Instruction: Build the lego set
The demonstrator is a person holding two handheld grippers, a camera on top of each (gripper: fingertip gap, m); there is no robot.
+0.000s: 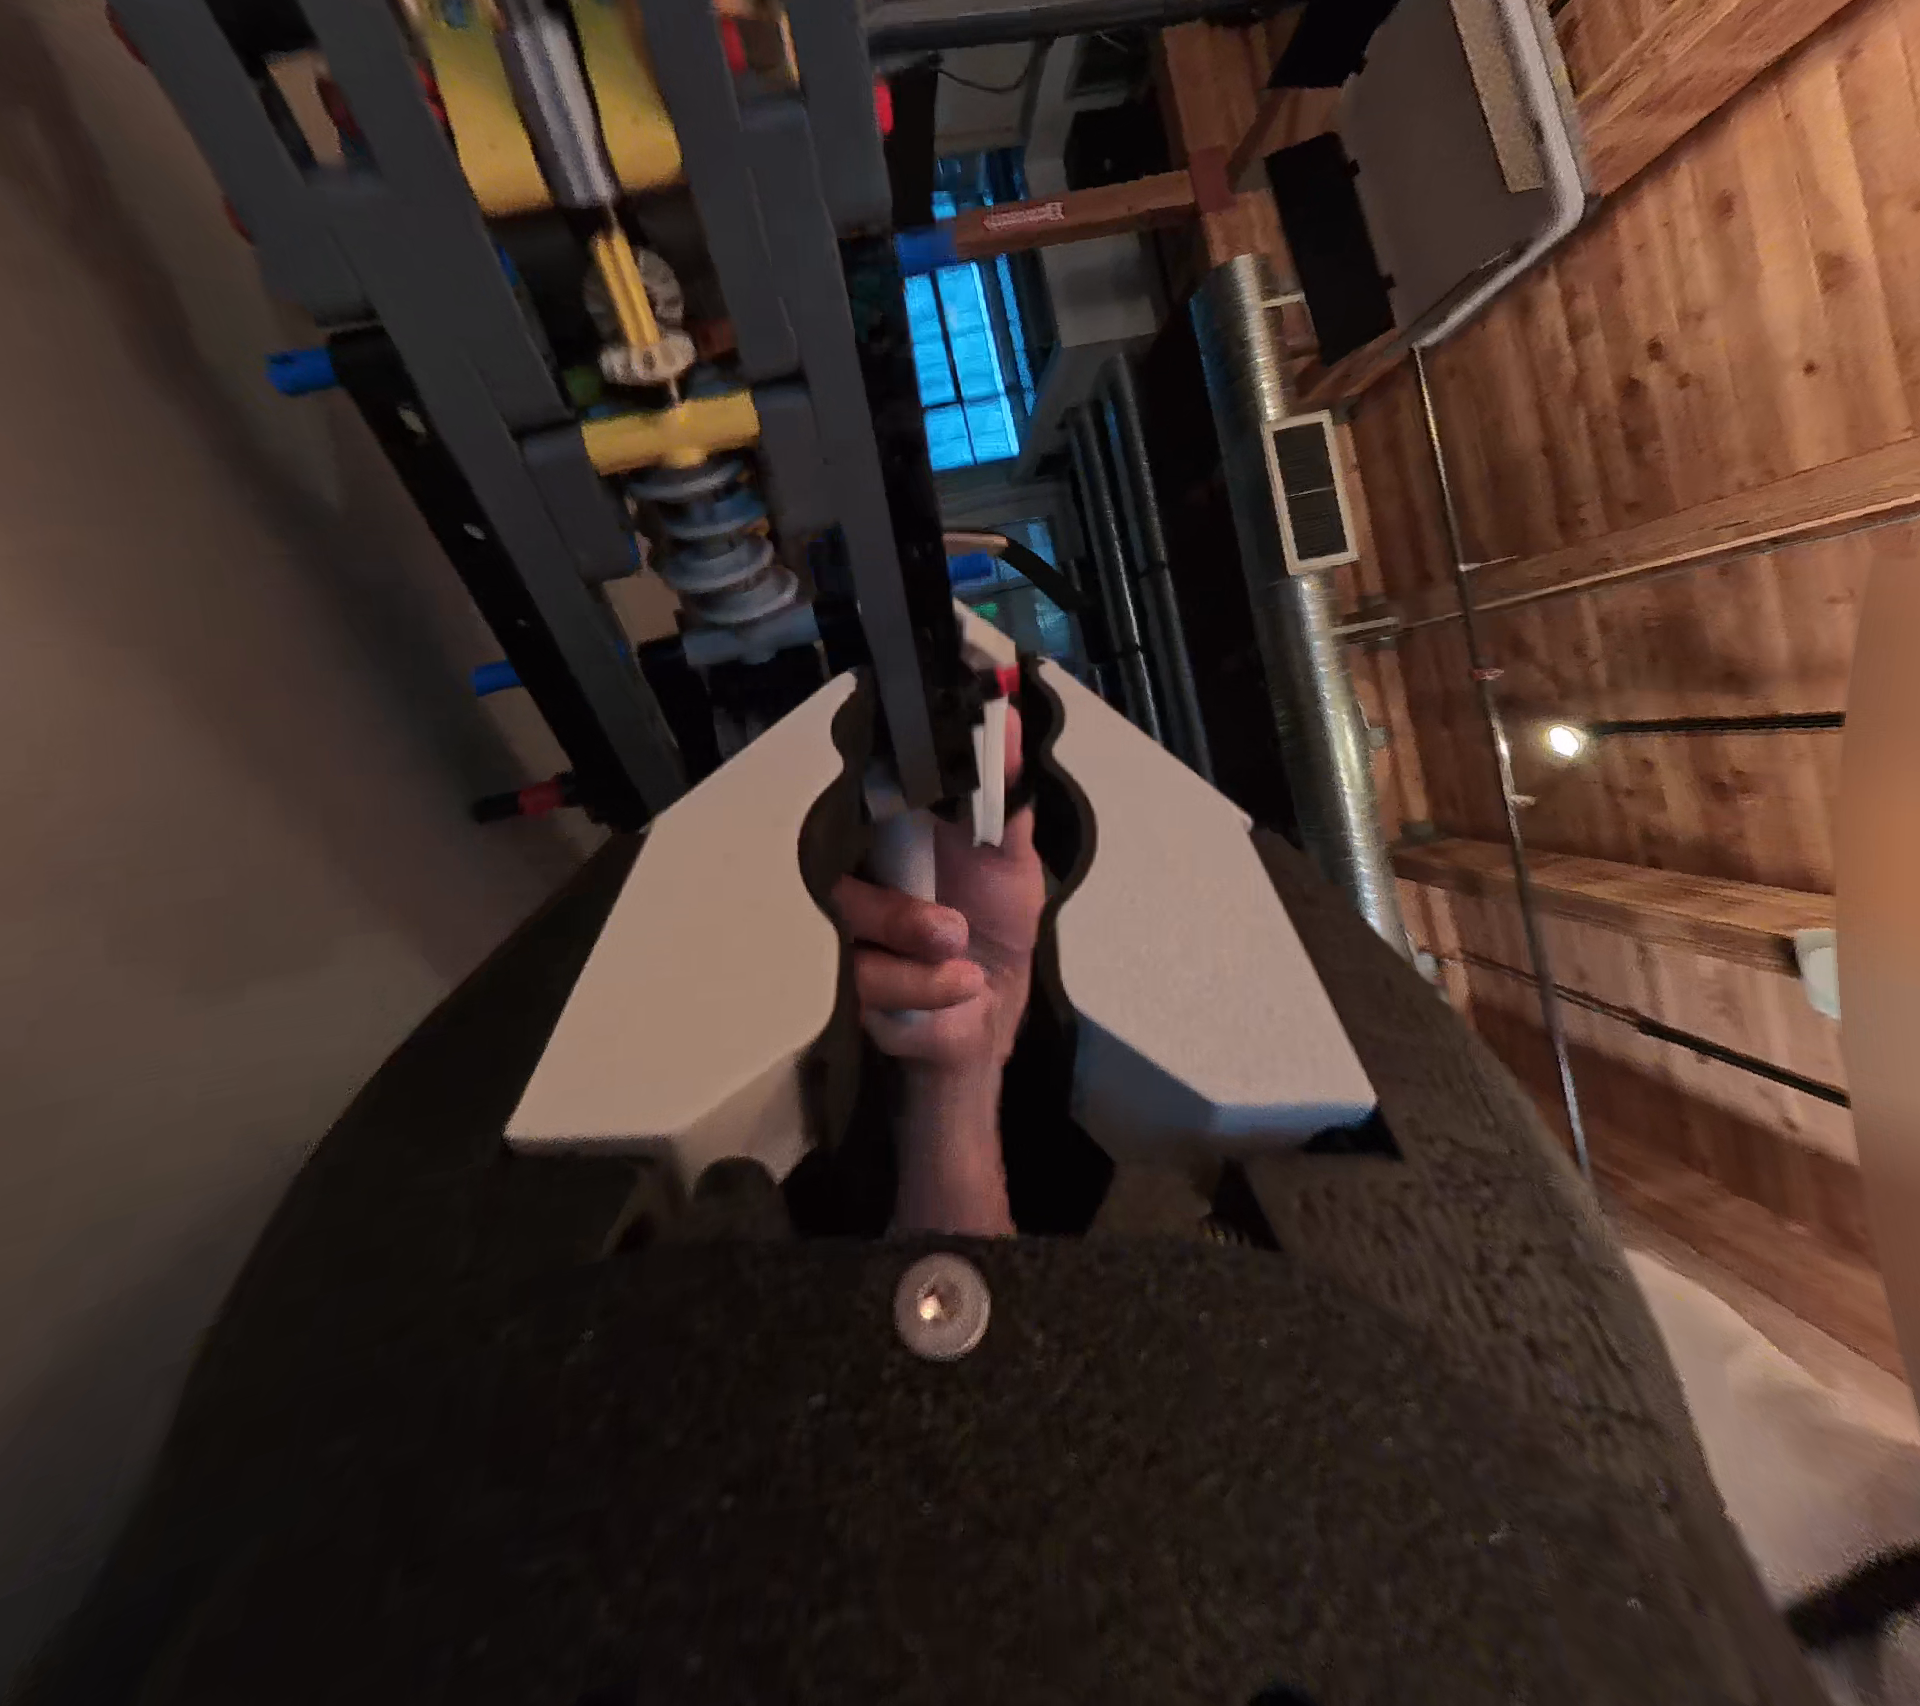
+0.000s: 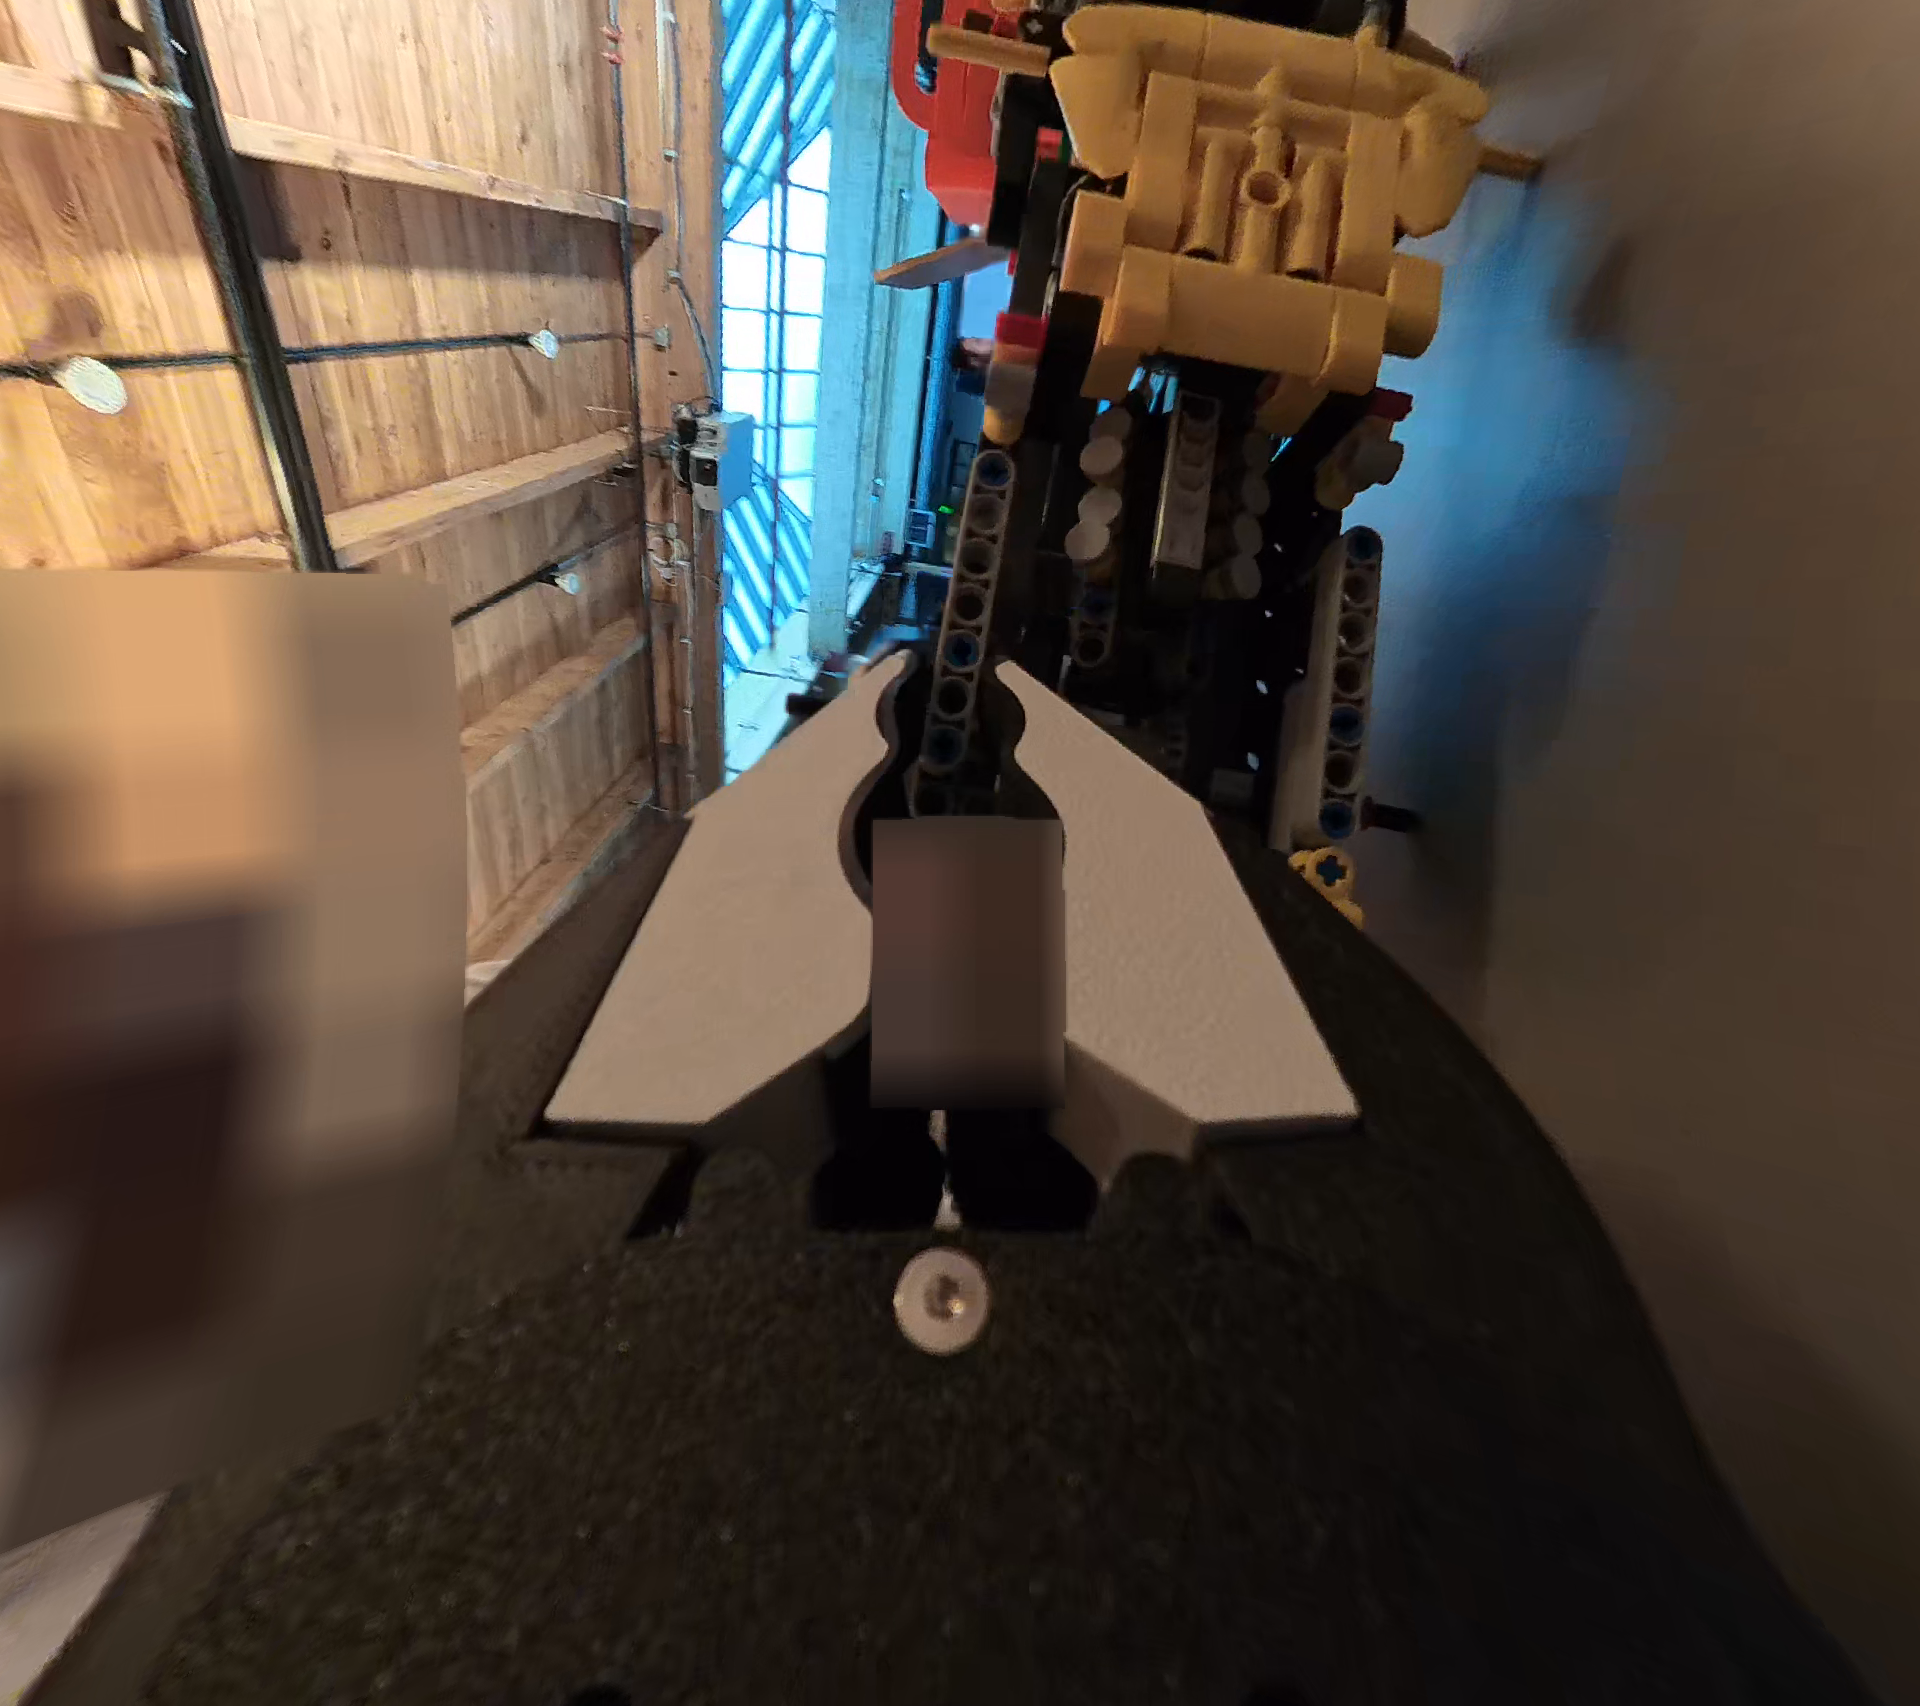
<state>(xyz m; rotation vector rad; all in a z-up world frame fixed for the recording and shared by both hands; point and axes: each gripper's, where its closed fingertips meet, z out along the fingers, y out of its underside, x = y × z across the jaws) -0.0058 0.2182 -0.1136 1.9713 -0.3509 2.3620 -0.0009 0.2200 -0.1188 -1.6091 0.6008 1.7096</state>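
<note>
Left gripper (image 1: pixel 940 742): its two white fingers (image 1: pixel 727 908) are squeezed tight on the near end of the lego model (image 1: pixel 582 222)
Hand (image 1: pixel 935 950): seen through the gap behind the left fingers, curled round a white stick
Model, left view: held up in the air, reaching away from the gripper toward the far left; long grey beams (image 1: pixel 665 46) run along it
Spring (image 1: pixel 717 544): grey, just past the fingertips, between the beams
Yellow parts (image 1: pixel 613 98): farther up the model, past the spring, with a small pale gear between
Blue pins (image 1: pixel 296 373): poke out of the model's left side
Right gripper (image 2: pixel 961 680): its white fingers (image 2: pixel 1143 929) are pinched on a thin grey beam with holes (image 2: pixel 977 576) at the near end of the model; a blurred patch hides the gap behind them
Tan block (image 2: pixel 1247 202): a big pale chunk at the far end of the model, above black parts
Red thing (image 2: pixel 956 87): behind the model on its left, too blurry to name
Wood wall (image 2: pixel 364 150): planks fill the left of the right view and the right of the left view
Window (image 2: pixel 779 306): bright, far away, beside the wood wall
</note>
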